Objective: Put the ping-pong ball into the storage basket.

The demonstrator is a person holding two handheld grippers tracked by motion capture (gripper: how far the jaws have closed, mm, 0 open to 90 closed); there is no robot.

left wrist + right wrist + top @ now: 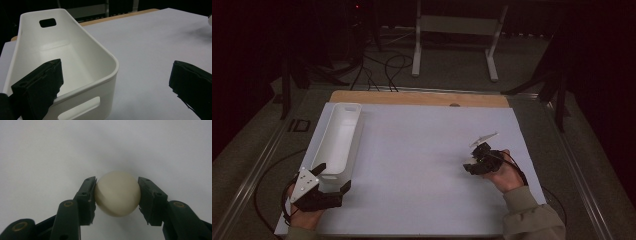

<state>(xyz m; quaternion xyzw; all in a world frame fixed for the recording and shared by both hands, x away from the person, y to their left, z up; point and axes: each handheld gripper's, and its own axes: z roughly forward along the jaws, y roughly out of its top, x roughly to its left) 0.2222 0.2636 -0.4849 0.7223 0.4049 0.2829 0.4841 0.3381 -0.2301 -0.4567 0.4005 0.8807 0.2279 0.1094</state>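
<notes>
Right tool (117, 195) pinched a cream ball (117, 193).
Left tool (112, 85) stood spread at the white bin's (75, 45) near end, seemingly straddling its corner, on the desk (422, 150).

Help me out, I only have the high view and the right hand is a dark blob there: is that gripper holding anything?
Observer: Yes. In the right gripper view, the right gripper is shut on a cream ball, one pad on each side.
Operator: Is the ball on the table or lifted?
Observer: I cannot tell; the white table lies behind it.
Operator: And the left gripper?
Observer: The left gripper is open, one jaw inside the near end of the white bin, the other outside over the table.
Operator: Anything in the bin?
Observer: The part of its floor that shows is bare.
</notes>
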